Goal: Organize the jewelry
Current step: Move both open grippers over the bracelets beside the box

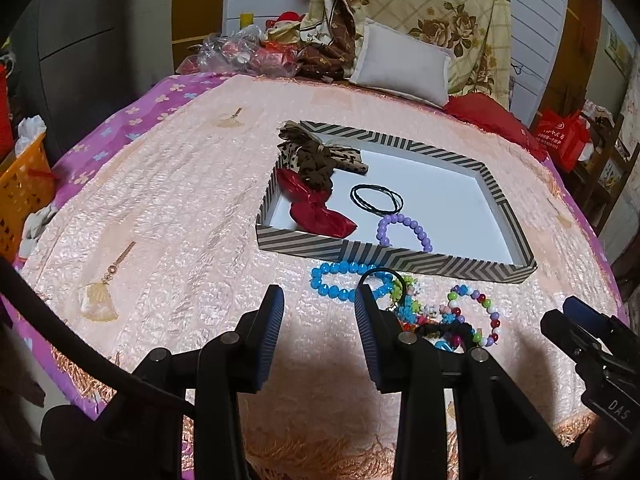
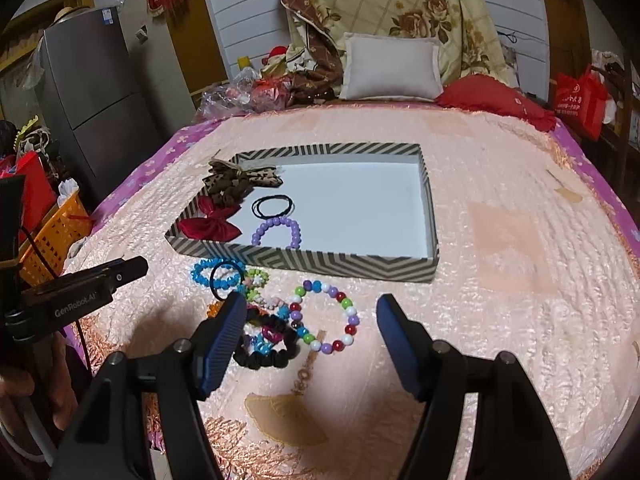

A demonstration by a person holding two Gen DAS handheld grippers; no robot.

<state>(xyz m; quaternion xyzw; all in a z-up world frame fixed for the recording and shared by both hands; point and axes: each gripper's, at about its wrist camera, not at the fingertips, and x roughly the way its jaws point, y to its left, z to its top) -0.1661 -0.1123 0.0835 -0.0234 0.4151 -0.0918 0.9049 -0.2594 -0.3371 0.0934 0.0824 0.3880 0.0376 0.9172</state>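
A striped tray (image 1: pixel 392 258) (image 2: pixel 304 266) lies on the peach bedspread. It holds a leopard bow (image 1: pixel 316 160), a red bow (image 1: pixel 316 212), black hair ties (image 1: pixel 376 187) and a purple bead bracelet (image 1: pixel 400 218) (image 2: pixel 276 222). In front of the tray lie a blue bead bracelet (image 1: pixel 340 268) (image 2: pixel 204 266), a multicoloured bead bracelet (image 1: pixel 494 312) (image 2: pixel 348 312), a black scrunchie (image 2: pixel 264 360) and small colourful pieces. My left gripper (image 1: pixel 320 300) hovers open just short of the blue bracelet, holding nothing. My right gripper (image 2: pixel 312 304) is open above the multicoloured bracelet.
A grey cushion (image 2: pixel 390 68), floral pillows and a red cushion (image 2: pixel 496 102) sit at the bed's head. An orange basket (image 2: pixel 52 236) and a grey fridge (image 2: pixel 96 96) stand left of the bed. A red bag (image 2: pixel 580 96) hangs at right.
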